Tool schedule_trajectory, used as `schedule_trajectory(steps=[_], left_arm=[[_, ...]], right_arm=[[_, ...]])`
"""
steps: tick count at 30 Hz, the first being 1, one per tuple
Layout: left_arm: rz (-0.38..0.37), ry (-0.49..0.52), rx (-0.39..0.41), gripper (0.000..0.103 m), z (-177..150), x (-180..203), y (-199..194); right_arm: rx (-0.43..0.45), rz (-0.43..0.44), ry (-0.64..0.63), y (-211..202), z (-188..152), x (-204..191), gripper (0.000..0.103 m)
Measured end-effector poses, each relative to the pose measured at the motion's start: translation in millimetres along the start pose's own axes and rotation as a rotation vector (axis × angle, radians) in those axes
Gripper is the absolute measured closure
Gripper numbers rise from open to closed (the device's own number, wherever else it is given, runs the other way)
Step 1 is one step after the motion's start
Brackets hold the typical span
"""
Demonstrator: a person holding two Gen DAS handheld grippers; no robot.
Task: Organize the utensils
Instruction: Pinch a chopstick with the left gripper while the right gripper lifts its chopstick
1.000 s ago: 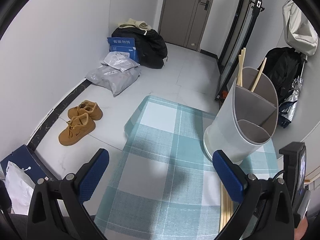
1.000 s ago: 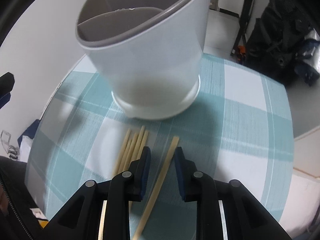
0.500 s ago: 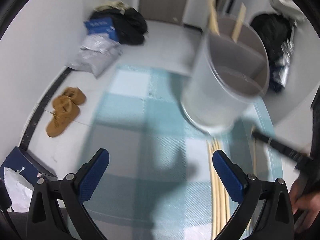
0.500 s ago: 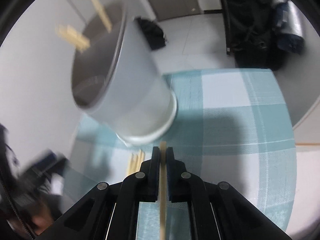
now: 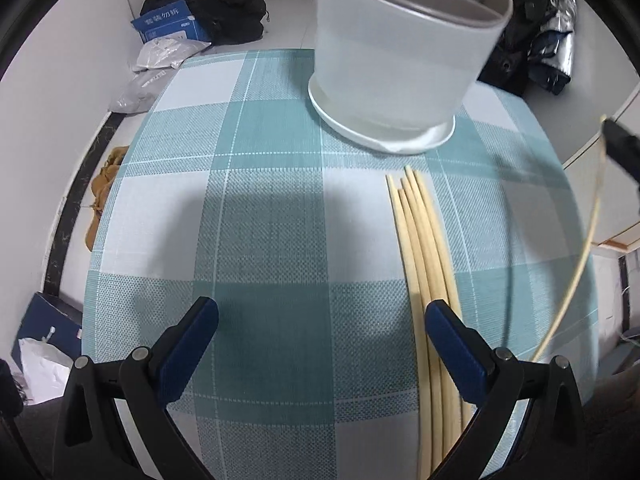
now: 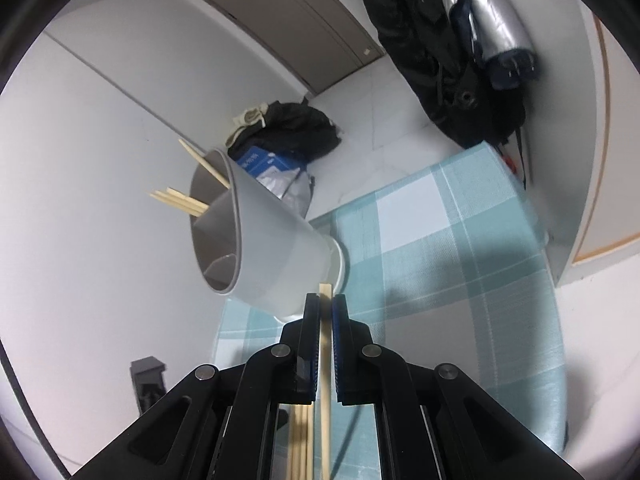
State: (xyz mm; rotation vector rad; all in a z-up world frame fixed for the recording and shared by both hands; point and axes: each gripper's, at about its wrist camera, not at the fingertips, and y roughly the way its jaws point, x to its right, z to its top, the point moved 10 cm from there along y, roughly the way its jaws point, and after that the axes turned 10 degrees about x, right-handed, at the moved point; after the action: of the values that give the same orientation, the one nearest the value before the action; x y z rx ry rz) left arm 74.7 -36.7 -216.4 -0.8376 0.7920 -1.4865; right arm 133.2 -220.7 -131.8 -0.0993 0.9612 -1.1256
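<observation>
One chopstick lifted toward the holder

The right hand-held gripper [image 6: 326, 308] clamps a chopstick [image 6: 325, 360] to drop into the holder [image 6: 272, 248]; the left hand-held gripper [image 5: 320, 332] hangs open.

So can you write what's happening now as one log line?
right gripper: shut on chopstick | left gripper: open | loose chopsticks: on cloth | holder: upright

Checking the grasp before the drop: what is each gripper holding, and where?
Right gripper pinches one pale wooden chopstick near its end. Left gripper holds nothing.
</observation>
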Motion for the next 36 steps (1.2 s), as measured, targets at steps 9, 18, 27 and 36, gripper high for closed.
schedule_trajectory(steps=[9, 18, 27, 36], left_arm=[[0.031, -0.027, -0.002, 0.001, -6.2, 0.2, -0.7], [0.043, -0.033, -0.002, 0.001, 1.0, 0.5, 4.8], [0.03, -0.023, -0.014, 0.001, 13.0, -2.1, 12.7], [0.053, 0.011, -0.01, 0.004, 18.7, -2.4, 17.7]], right_arm=[[0.036, 0.02, -0.049, -19.4, 3.7, 0.0, 0.098], [0.043, 0.033, -0.065, -23.6, 1.8, -1.6, 0.098], [0.051, 0.044, -0.069, -24.3, 5.0, -4.4, 0.098], [0.051, 0.036, -0.068, -21.4, 5.3, -2.4, 0.098]])
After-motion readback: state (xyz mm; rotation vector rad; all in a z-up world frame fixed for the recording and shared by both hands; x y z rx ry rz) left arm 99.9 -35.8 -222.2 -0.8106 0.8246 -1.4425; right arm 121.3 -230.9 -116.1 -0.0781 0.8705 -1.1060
